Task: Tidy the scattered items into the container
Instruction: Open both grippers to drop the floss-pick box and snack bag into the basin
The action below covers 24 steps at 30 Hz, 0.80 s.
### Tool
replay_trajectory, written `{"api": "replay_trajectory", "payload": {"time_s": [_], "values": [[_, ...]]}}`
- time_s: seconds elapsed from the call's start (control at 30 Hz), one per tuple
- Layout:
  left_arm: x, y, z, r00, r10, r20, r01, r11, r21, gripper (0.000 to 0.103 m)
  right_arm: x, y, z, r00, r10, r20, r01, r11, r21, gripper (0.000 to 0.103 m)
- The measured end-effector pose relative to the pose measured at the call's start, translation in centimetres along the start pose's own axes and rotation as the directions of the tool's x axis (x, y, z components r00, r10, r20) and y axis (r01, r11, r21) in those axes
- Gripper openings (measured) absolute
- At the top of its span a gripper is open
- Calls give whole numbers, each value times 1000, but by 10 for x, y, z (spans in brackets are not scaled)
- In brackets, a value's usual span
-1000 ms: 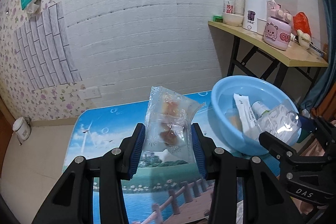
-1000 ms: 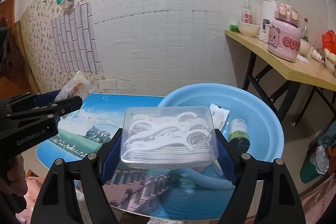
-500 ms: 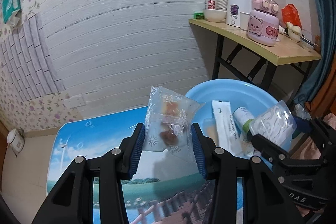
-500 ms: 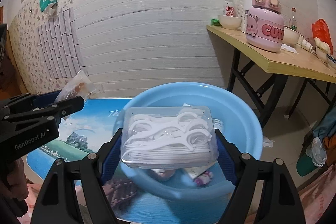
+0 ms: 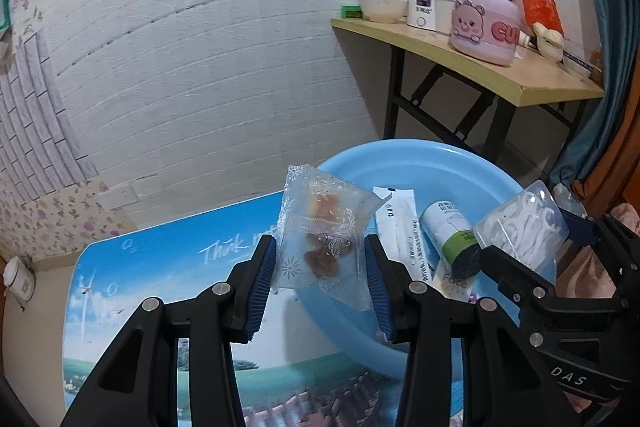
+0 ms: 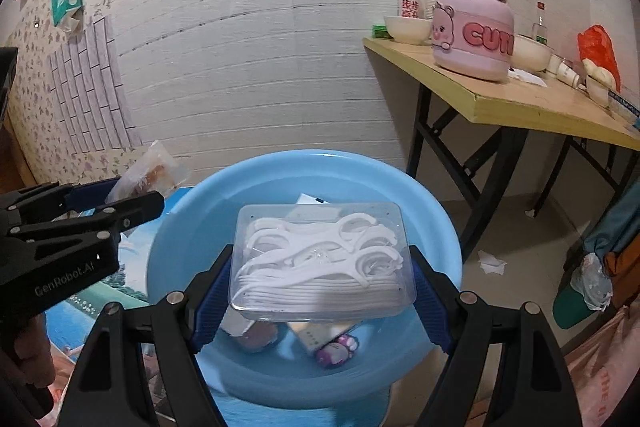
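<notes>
Here both tools are loaded and poised at the container. The left hand-held gripper (image 5: 320,267) is closed on a clear snack packet (image 5: 322,227), pinching it by its lower side edges so the sealed top stands up above the pads. It hangs over the near-left rim of the blue basin (image 5: 472,171), which sits at the right end of the worktop (image 5: 160,267) with its printed blue landscape cover. The right hand-held gripper (image 6: 322,283) is clamped on a clear box of dental floss picks (image 6: 322,261) across its two short sides, holding it roughly level above the middle of the basin (image 6: 184,227).

The packet looks light and limp, and its film is probably slick, so a hold low on the crimped edges seems safer than squeezing the soft contents. The box appears rigid and light, but thin clear plastic can flex or pop open under a hard squeeze; gripping the side walls, as here, seems right.

Inside the basin already lie a white sachet (image 5: 398,223), a small green-labelled bottle (image 5: 450,239) and a few other small items. Both held items seem ready for release.
</notes>
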<state>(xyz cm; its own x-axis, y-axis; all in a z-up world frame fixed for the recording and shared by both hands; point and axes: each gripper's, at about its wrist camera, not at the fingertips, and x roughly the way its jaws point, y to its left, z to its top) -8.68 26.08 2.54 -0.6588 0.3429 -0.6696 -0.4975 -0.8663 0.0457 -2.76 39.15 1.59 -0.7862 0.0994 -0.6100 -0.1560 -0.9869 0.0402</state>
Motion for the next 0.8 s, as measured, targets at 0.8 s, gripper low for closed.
{"api": "replay_trajectory", "payload": {"time_s": [0.8], "values": [[28,-8,-3,999,-21,-29,22,1000,16,61,25,-21,-13,998,-15,-65,18,999,40,82]]}}
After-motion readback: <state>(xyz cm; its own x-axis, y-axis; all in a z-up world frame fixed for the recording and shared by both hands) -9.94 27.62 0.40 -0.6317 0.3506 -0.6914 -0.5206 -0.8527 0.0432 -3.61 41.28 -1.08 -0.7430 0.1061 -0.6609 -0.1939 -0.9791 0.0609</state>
